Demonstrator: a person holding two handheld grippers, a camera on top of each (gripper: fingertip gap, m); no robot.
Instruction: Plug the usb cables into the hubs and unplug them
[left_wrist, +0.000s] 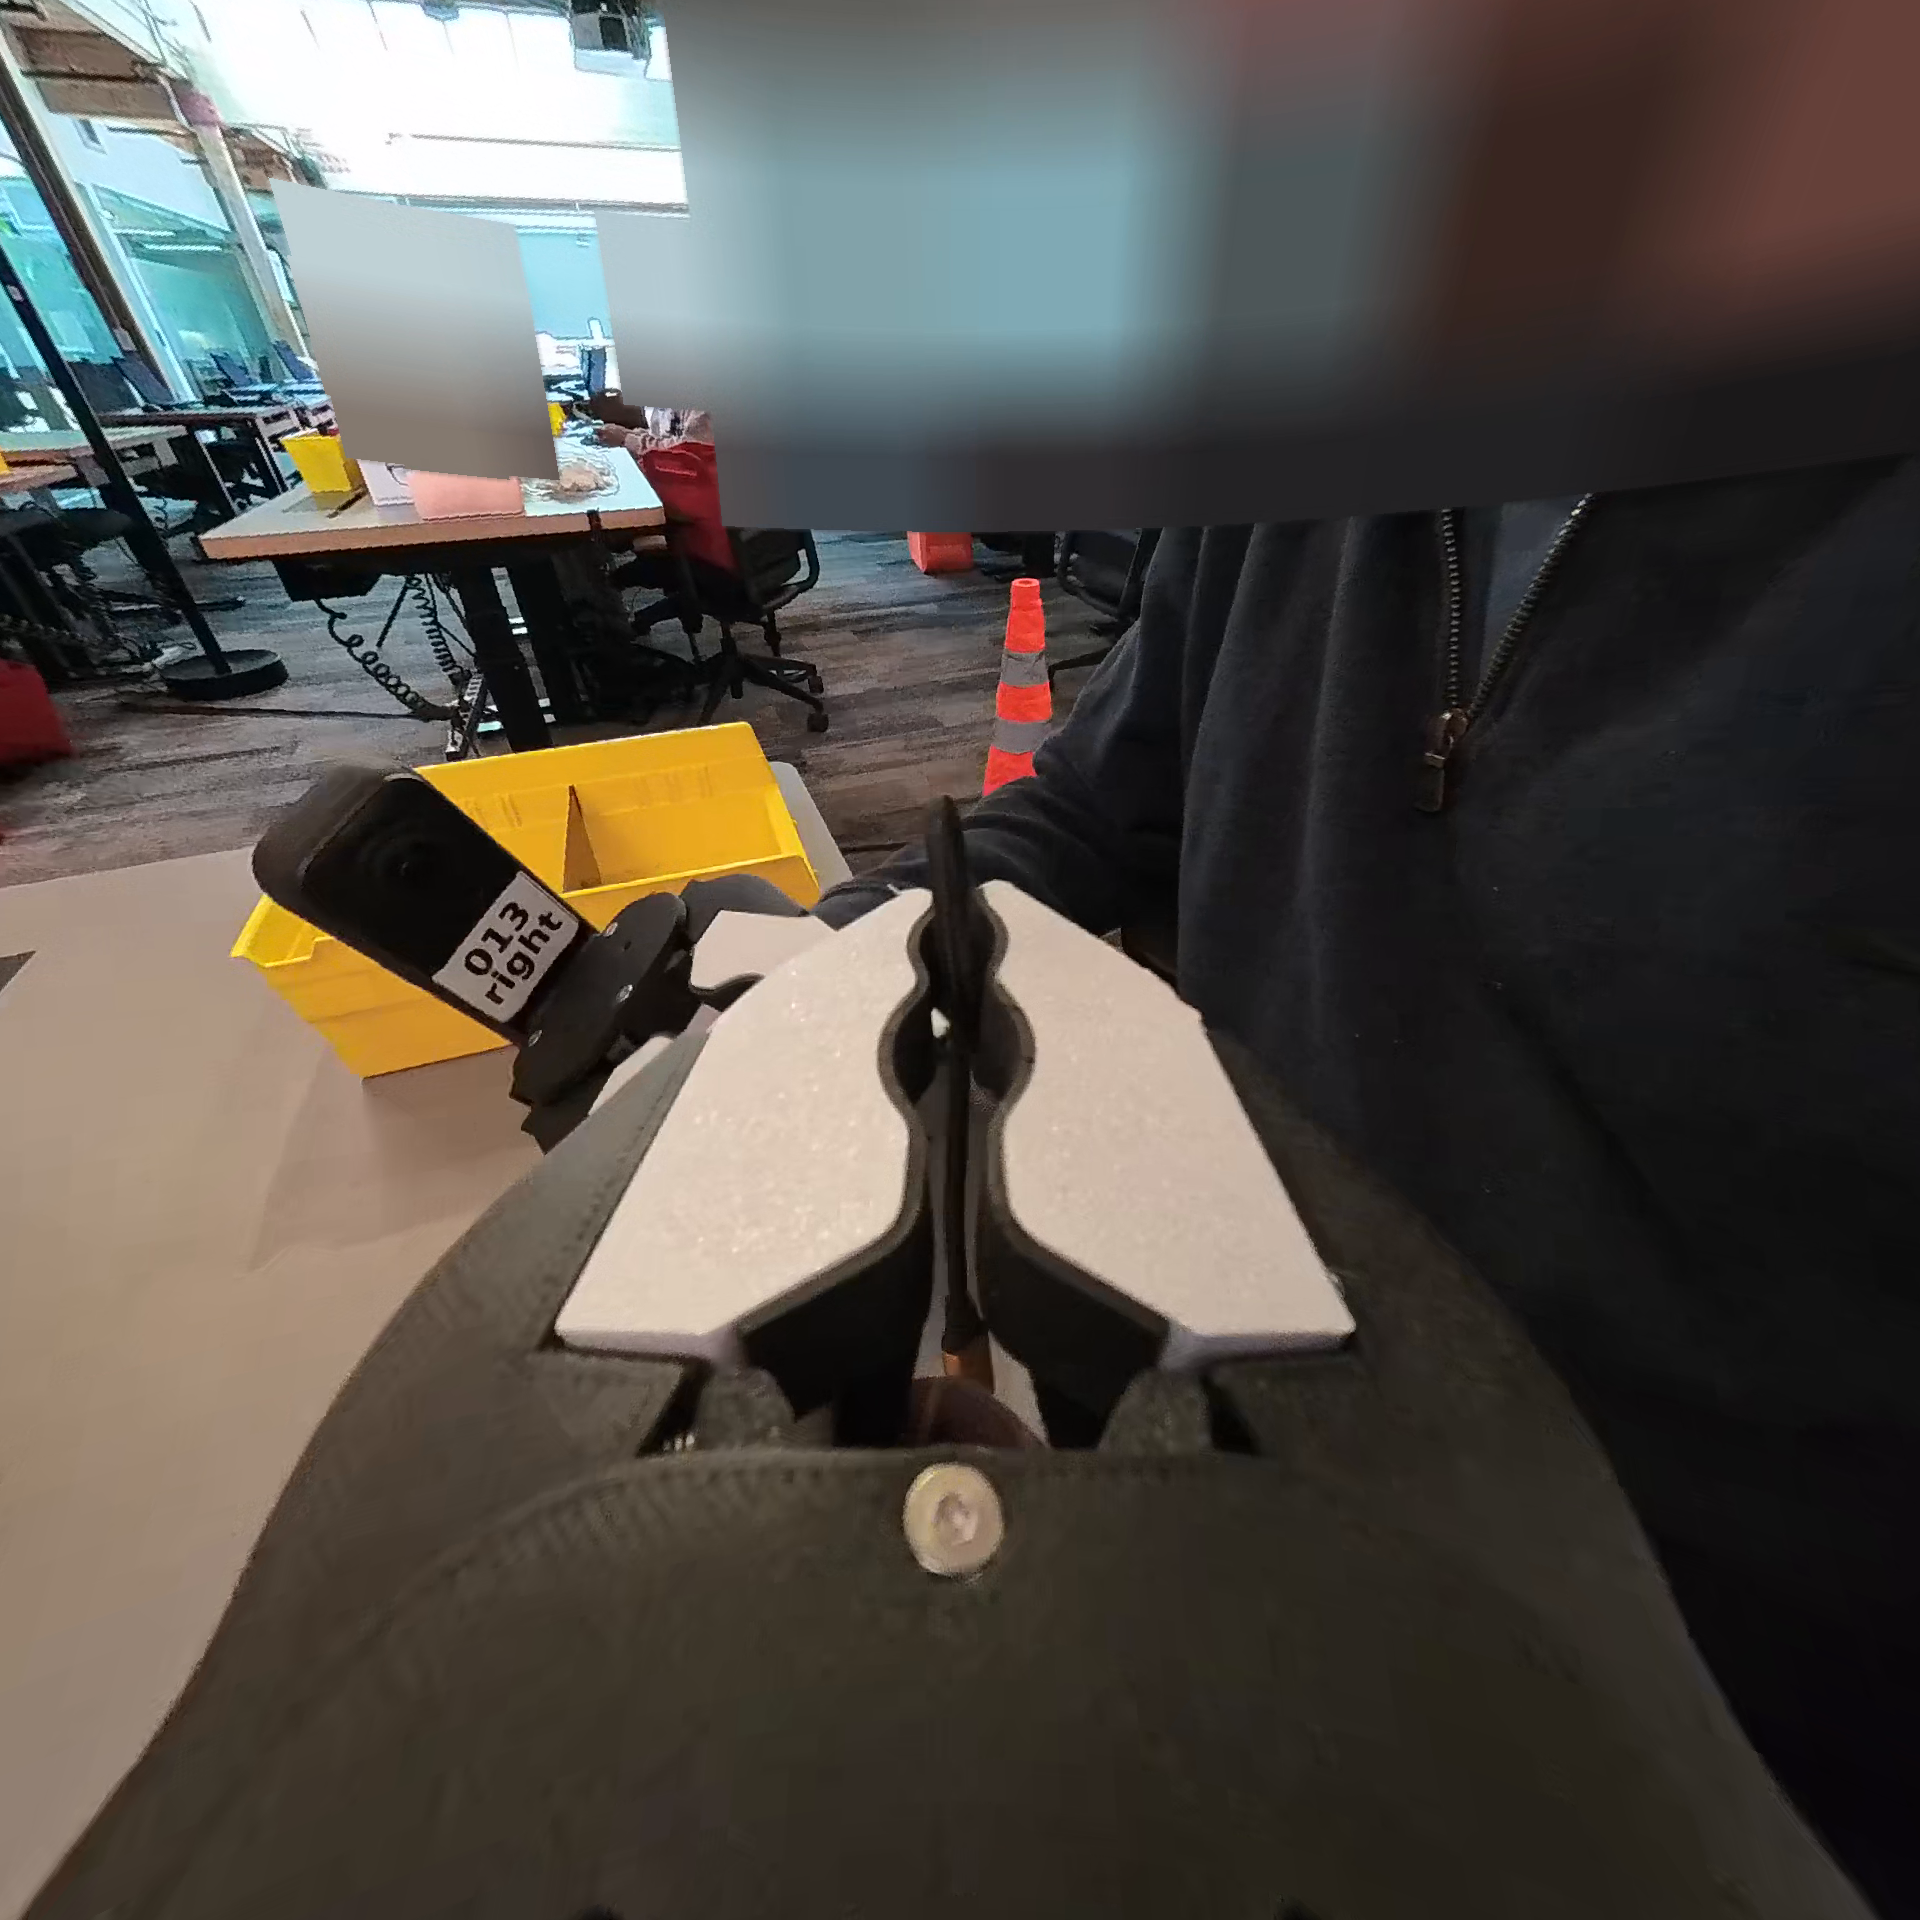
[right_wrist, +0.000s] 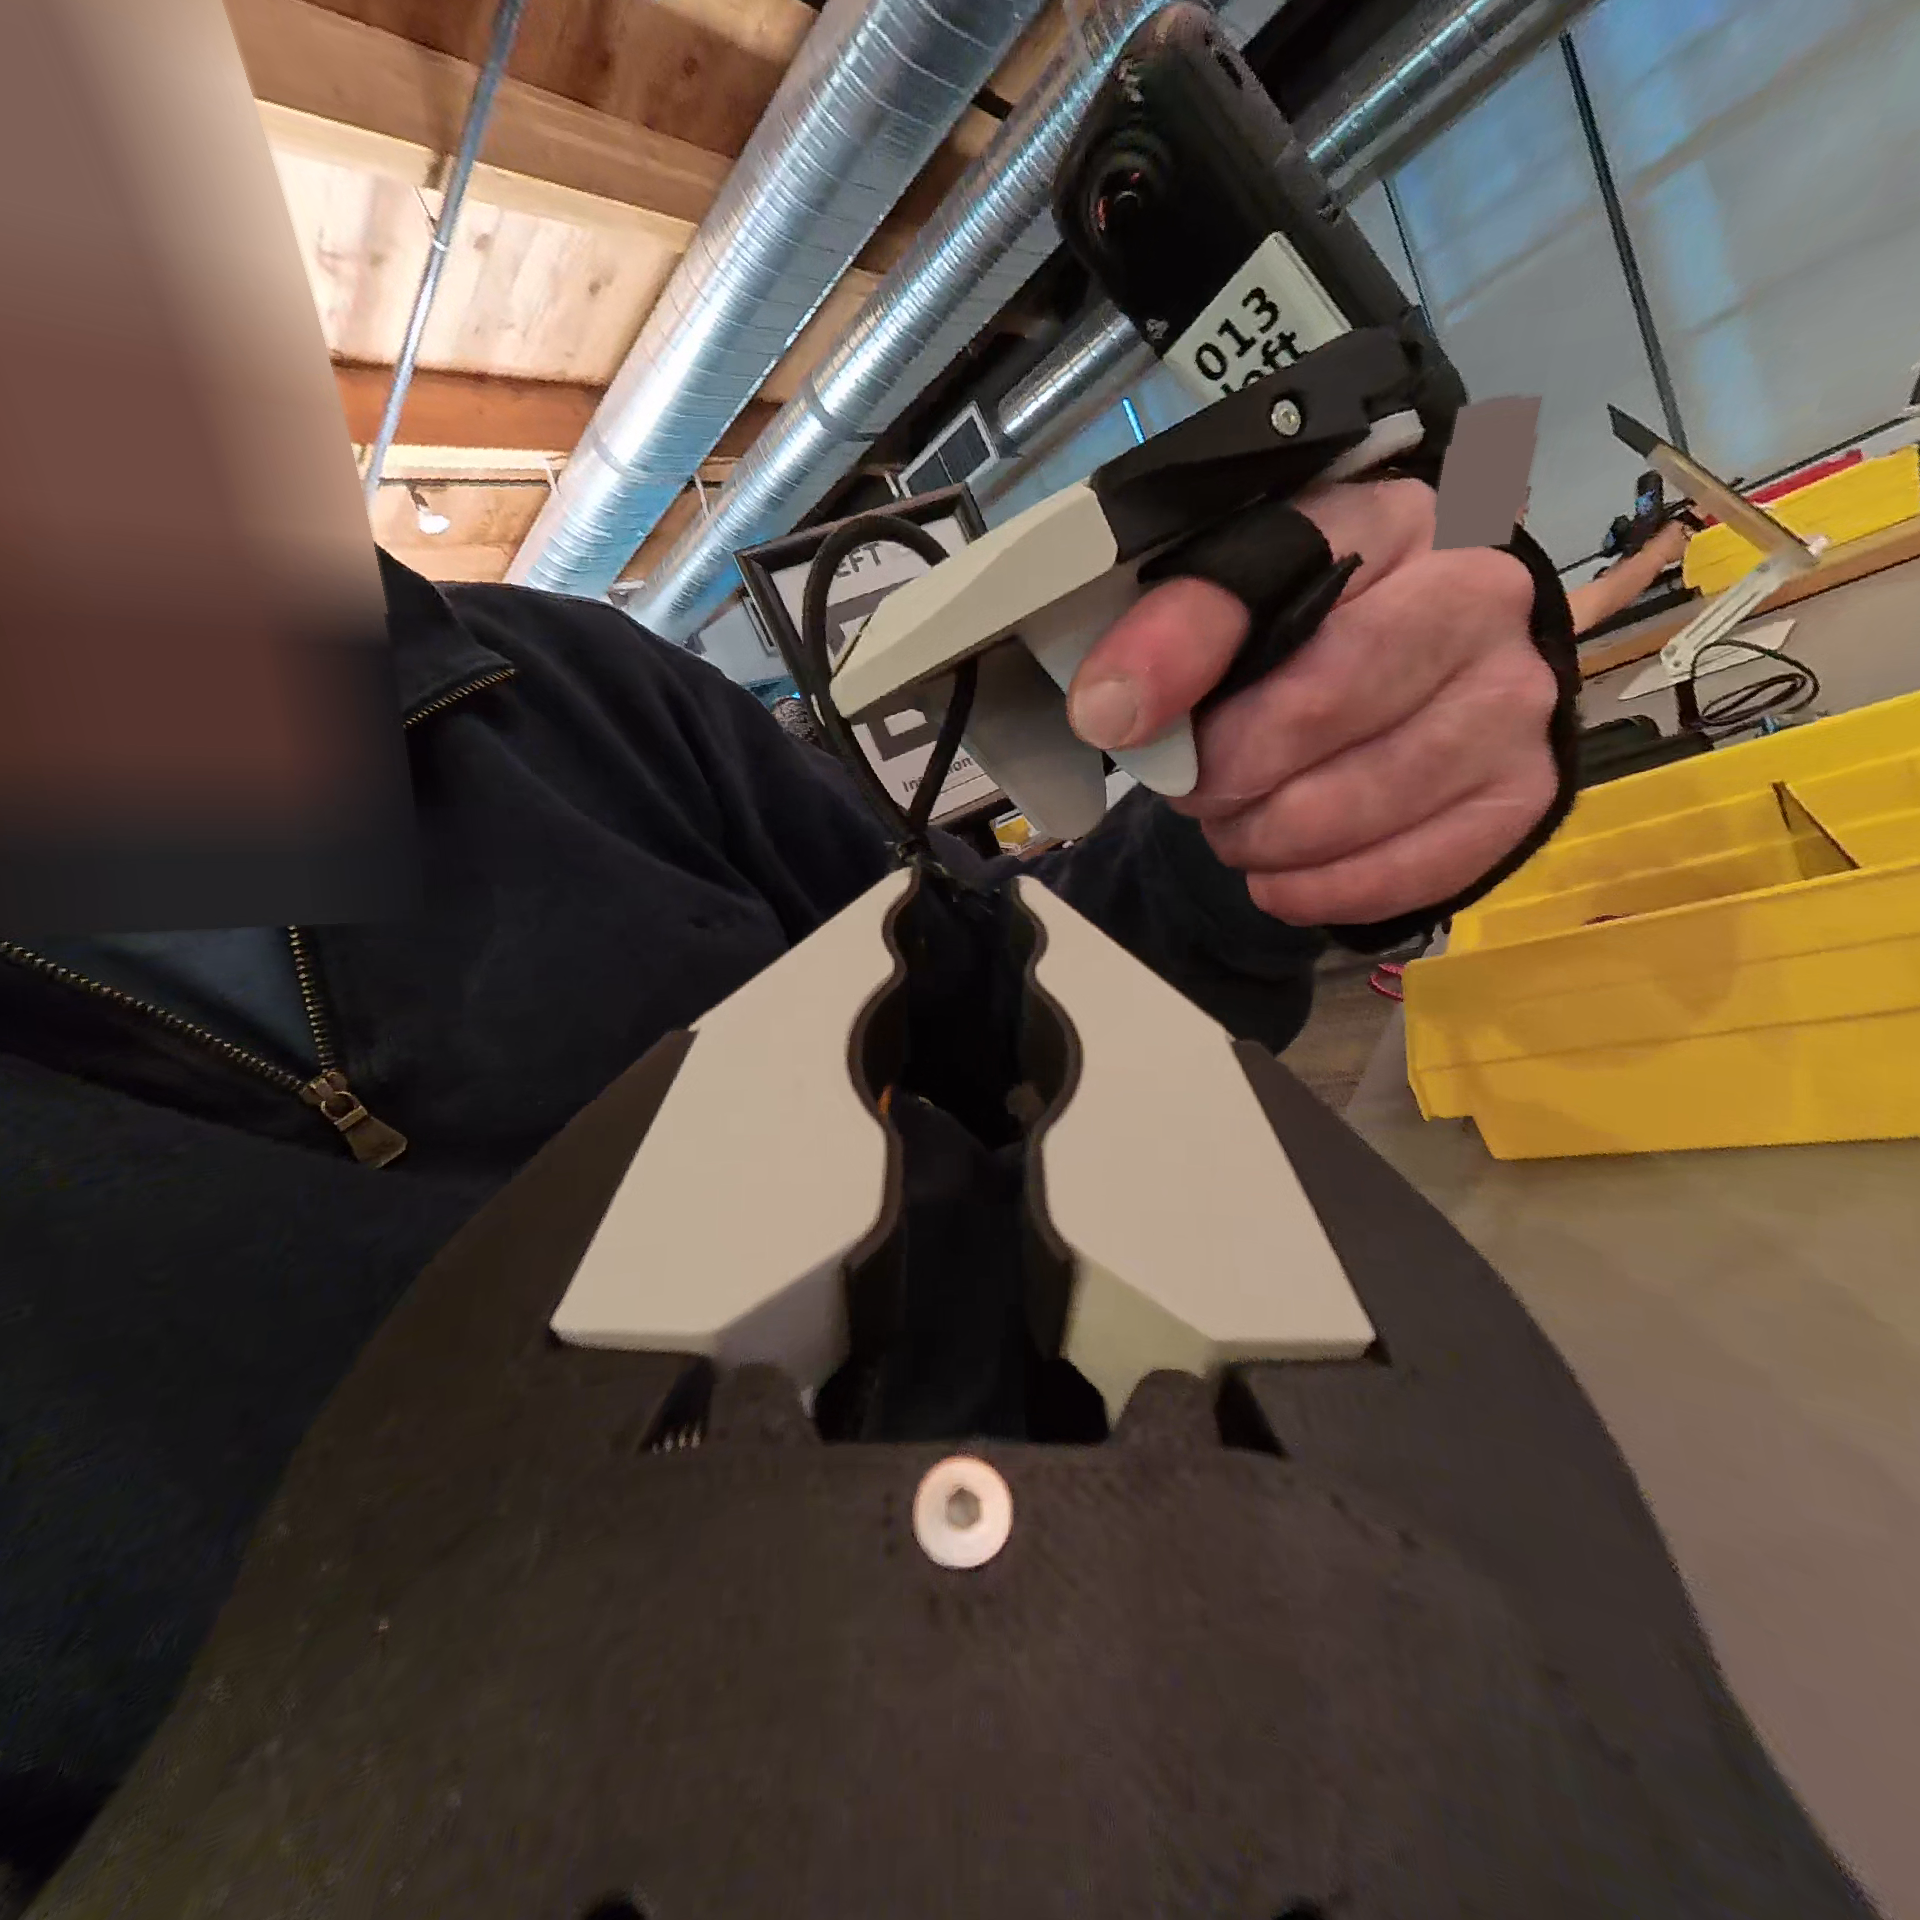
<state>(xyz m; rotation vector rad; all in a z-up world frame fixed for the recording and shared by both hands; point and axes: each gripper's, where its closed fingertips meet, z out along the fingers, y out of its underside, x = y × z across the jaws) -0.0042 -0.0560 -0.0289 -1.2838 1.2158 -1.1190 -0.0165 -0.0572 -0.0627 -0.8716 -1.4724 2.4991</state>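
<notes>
My left gripper (left_wrist: 951, 904) is shut on a thin black usb cable (left_wrist: 954, 1143), which runs between the fingers from a copper-coloured collar (left_wrist: 961, 1361) near their base out past the tips. In the right wrist view the cable (right_wrist: 831, 582) loops from the left gripper (right_wrist: 862, 675), held in a hand (right_wrist: 1371, 727), down to my right gripper (right_wrist: 964, 894). My right gripper is shut on a black body (right_wrist: 966, 1216), seemingly the hub; most of it is hidden between the fingers. Both grippers are held above the table, close to the person's chest.
A yellow divided bin (left_wrist: 644, 810) stands on the grey table (left_wrist: 156, 1195) behind the right gripper's camera (left_wrist: 416, 883); it shows at the right in the right wrist view (right_wrist: 1662, 987). The person's dark zipped jacket (left_wrist: 1558, 935) fills the right side. An orange cone (left_wrist: 1021, 686) stands on the floor. The tips of both grippers are at nearly the same place.
</notes>
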